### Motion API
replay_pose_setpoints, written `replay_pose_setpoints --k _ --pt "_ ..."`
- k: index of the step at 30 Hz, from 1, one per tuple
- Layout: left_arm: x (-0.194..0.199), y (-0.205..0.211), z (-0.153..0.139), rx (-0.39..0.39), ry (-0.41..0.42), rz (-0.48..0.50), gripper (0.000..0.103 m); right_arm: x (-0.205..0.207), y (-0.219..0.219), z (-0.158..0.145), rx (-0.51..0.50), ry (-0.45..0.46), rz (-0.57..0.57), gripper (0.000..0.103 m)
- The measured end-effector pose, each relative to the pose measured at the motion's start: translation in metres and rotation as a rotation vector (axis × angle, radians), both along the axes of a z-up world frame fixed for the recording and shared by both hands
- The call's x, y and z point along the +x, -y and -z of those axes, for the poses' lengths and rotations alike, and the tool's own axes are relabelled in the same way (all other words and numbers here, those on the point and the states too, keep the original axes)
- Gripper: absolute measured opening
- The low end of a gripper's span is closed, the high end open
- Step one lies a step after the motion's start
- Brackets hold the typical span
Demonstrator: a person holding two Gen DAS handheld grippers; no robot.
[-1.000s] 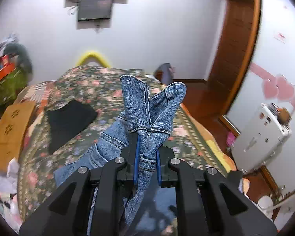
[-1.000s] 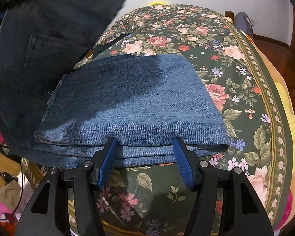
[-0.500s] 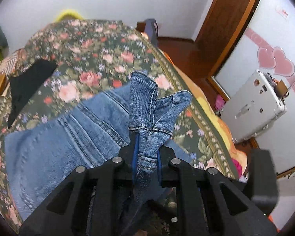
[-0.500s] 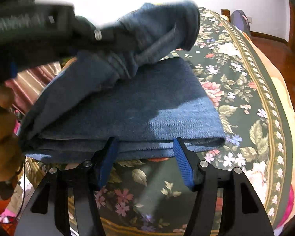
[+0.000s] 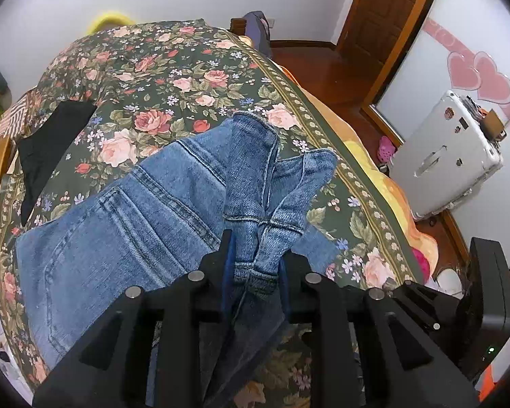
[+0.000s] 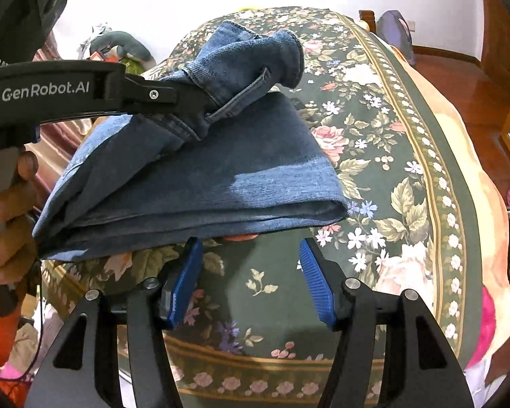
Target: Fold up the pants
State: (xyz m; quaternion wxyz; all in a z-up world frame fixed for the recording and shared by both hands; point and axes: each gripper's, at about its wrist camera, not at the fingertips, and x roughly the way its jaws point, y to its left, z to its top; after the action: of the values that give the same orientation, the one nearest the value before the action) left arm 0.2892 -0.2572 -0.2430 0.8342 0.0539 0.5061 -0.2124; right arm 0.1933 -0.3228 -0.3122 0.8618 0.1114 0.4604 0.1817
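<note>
Left wrist view: the left gripper (image 5: 255, 265) has the bunched waistband end of the blue jeans (image 5: 125, 224) between its jaws, which are opening; the denim still sits wedged between the blue pads, rising just ahead of them in two folded peaks. The rest of the jeans lies folded on the floral bedspread (image 5: 173, 78), spreading to the left of the jaws. A black garment (image 5: 47, 142) lies well apart, far left of them. Right wrist view: the right gripper (image 6: 250, 272) hovers with its jaws apart and nothing between them, just short of the folded edge of the jeans. Up and left of these jaws, a hand (image 6: 8, 210) holds the left gripper's handle.
</note>
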Motion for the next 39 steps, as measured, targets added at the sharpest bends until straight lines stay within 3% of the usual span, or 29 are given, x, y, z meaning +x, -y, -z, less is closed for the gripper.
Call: replay_pose_setpoints --k 1,3,4,5,8,14,19,23,26,29,39 --pt "-0.002 0.0 -0.001 -0.001 -0.003 0.01 0.029 0.0 -0.001 -0.001 -0.003 0.002 -0.003 0.057" --pt "-0.008 -0.002 -0.006 -0.033 -0.012 0.027 0.062 -0.001 -0.004 -0.004 -0.011 0.008 -0.006 0.057" --pt "-0.011 -0.005 -0.01 -0.07 -0.003 0.026 0.085 -0.002 -0.006 -0.005 -0.013 0.011 -0.006 0.056" --pt "-0.016 -0.011 -0.018 -0.126 0.028 0.011 0.092 -0.003 -0.007 -0.006 -0.012 0.013 -0.007 0.056" --pt "-0.016 -0.021 -0.035 -0.142 0.082 -0.026 0.092 -0.003 -0.009 -0.007 -0.011 0.015 -0.003 0.056" --pt "0.015 -0.069 -0.046 -0.018 0.162 -0.15 0.092 -0.004 -0.017 -0.008 -0.017 0.017 -0.017 0.057" --pt "0.061 -0.13 -0.02 0.178 0.181 -0.278 0.092 0.0 -0.027 -0.012 -0.022 0.025 -0.039 0.057" --pt "0.094 -0.179 0.014 0.257 0.098 -0.345 0.092 0.007 -0.037 -0.012 -0.034 0.025 -0.057 0.057" --pt "0.103 -0.202 0.038 0.261 0.036 -0.346 0.092 0.014 -0.044 -0.012 -0.046 0.019 -0.069 0.057" --pt "0.1 -0.215 0.056 0.197 -0.006 -0.3 0.093 0.018 -0.053 -0.011 -0.064 0.014 -0.08 0.057" --pt "0.071 -0.252 0.066 0.106 -0.011 -0.277 0.093 0.049 -0.063 -0.012 -0.107 0.022 -0.075 0.057"
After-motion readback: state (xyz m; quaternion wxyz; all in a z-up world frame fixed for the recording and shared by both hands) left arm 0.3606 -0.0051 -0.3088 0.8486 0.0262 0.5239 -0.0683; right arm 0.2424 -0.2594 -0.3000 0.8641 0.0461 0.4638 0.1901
